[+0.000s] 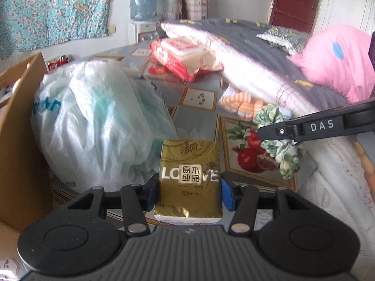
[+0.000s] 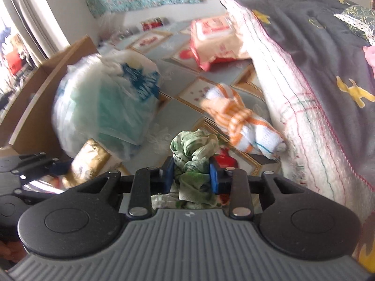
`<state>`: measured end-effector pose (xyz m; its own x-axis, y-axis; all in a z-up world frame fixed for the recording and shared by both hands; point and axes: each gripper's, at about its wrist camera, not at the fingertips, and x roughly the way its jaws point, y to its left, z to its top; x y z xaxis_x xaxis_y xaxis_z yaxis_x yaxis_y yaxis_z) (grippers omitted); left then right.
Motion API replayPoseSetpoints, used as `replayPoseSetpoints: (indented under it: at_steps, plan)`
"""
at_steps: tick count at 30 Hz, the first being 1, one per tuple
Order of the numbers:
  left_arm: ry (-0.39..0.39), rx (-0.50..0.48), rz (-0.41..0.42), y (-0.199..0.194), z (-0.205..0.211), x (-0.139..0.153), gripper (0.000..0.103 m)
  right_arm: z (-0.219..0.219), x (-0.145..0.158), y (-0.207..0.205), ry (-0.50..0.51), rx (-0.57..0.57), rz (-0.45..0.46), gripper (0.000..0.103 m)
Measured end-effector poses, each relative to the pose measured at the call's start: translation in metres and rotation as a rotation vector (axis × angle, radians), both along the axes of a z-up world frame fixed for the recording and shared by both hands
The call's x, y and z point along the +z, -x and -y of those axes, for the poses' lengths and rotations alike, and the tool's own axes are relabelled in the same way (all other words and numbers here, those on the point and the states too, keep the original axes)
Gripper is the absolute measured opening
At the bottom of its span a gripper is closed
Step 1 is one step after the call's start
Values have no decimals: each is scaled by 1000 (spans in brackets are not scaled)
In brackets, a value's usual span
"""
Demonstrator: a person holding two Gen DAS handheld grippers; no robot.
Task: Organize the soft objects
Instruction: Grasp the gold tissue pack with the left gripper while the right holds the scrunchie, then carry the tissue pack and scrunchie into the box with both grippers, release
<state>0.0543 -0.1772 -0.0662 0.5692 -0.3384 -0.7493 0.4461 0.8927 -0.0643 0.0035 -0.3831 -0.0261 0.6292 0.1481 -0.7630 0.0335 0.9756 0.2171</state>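
- While both wrist cameras look down at a bed with a fruit-patterned sheet (image 1: 199, 119), each shows a different grip up close.
- Left wrist view: the left gripper (image 1: 189, 190) pinches a gold tissue pack (image 1: 189, 178) between its blue pads, one pad against each side, with the pack standing upright ahead of the camera.
- To that gripper's left bulges a white plastic bag (image 1: 93, 121), and beyond the bag a cardboard box (image 1: 16, 126) stands at the frame's edge.
- Ahead and to the right, the right gripper (image 1: 264, 133) reaches in from the side, a green-and-white scrunchie (image 1: 279, 145) bunched around its tip; whether its pads press the cloth cannot be told from this angle.
- Right wrist view: this settles it, as the right gripper (image 2: 192, 175) has its blue pads drawn in on the scrunchie (image 2: 194, 154), cloth squeezed between them and spilling above and below.
- Only this view shows the left gripper from outside, low at the left edge, with the gold pack (image 2: 90, 161) just ahead of it beside the plastic bag (image 2: 105, 103).
- Just ahead and right of the right gripper lie orange-striped socks (image 2: 243, 126) against a folded quilt (image 2: 293, 93).
- Farther ahead in both views rests a red wet-wipe pack (image 1: 185, 56).
- A pink pillow (image 1: 339, 63) at far right appears clearly only in the left view.
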Motion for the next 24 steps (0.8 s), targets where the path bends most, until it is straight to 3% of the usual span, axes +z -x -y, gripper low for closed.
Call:
replayPoseSetpoints:
  at_steps: [7,13,24]
  plan:
    - [75,20,68,19,-22,34,53,-23,39,8,-52,61,83,28]
    - [123,92,138,31,-59,64,53,-59,69,-3,-113,157,139,28]
    - [117,342,238,36,-164,110,54,-189,105,-70,-228,461,156,29]
